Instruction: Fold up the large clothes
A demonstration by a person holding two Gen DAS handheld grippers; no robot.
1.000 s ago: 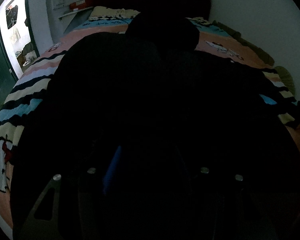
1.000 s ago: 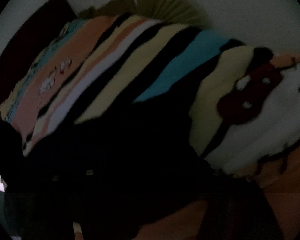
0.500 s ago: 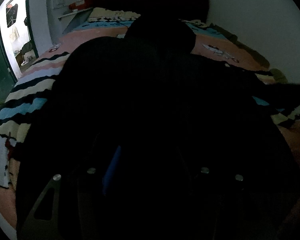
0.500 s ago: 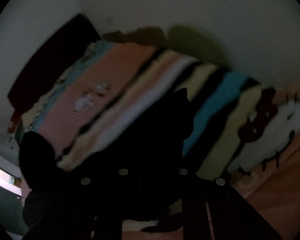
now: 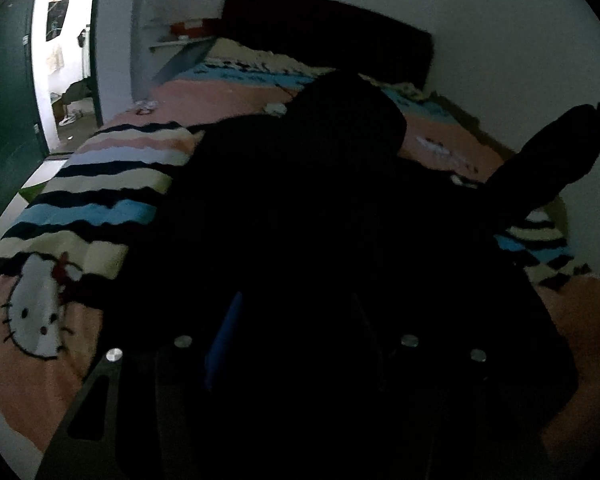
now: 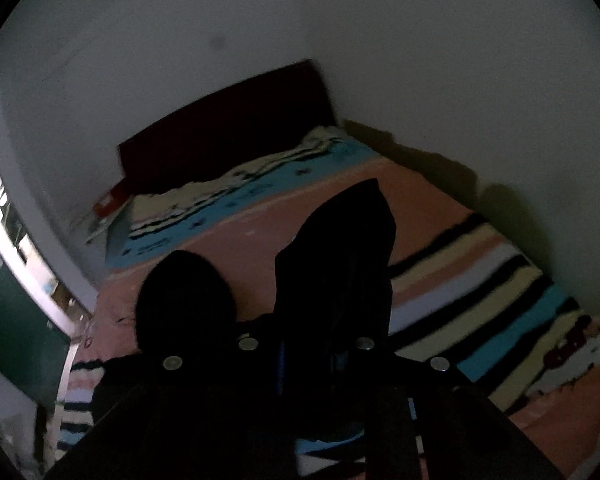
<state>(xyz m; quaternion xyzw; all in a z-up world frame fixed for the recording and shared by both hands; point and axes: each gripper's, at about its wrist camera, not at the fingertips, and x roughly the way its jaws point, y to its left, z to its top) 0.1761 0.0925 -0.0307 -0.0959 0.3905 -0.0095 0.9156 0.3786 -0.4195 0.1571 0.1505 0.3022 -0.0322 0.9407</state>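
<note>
Pretty dark shots, so bear with me. There's a big black hoodie spread flat over a bed that has a striped blanket with a cartoon cat face near the foot end. The hood lies toward the dark headboard, and the body covers most of the middle of the blanket.

From the left wrist view, one sleeve is lifted off the bed on the right side, sticking up and out toward the wall, with its end at the frame edge where the right tongs would be. The right wrist view backs that up: black fabric runs straight up between the two fingers, so those tongs look clamped on the sleeve, held above the blanket. The hood shows as a dark lump to the left of it.

The left tongs sit low over the bottom hem of the hoodie. Everything there is black on black, with just a blue strip on one finger visible, so I honestly can't tell if they're apart, together, or pinching cloth.

An open doorway glows at far left beside a green door.
</note>
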